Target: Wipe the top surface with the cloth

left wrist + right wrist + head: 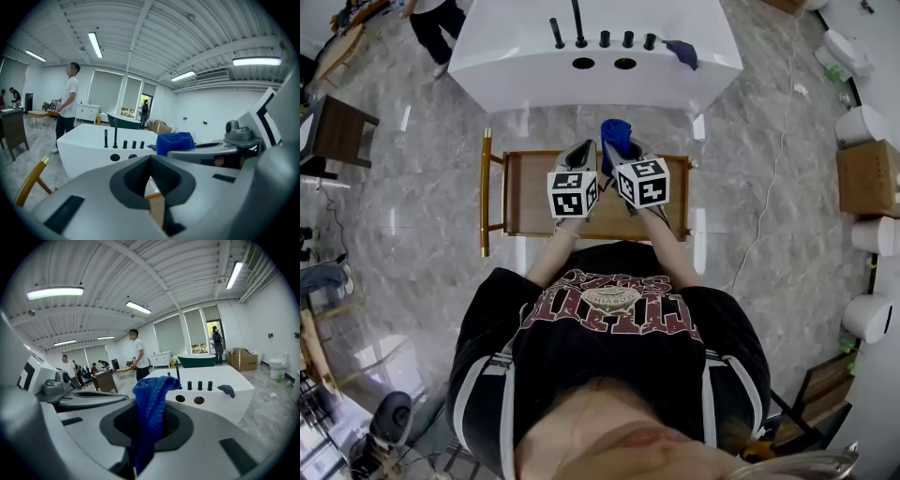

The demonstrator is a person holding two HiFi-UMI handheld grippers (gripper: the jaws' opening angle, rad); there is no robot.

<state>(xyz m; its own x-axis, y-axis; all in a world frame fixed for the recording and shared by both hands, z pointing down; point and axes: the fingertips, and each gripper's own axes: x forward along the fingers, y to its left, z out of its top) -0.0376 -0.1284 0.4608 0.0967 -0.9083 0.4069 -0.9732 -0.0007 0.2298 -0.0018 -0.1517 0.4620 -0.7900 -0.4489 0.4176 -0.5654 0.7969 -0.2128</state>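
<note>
Zero wiping done, apparently: right claw (143,444) pinched the cloth (151,399), left claw (151,168) closed empty, both above the tabletop (530,192).

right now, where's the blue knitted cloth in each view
Head view: blue knitted cloth, upper centre.
Left gripper view: cloth just right of centre, beyond the jaws.
Right gripper view: cloth at centre, pinched between the jaws.
Shared landmark: white tub with black knobs, behind it.

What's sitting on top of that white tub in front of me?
On the white tub, along its deck: a row of five black tap fittings, two round holes, and a dark cloth at its right end. Whatever lies under that cloth is covered.
</note>
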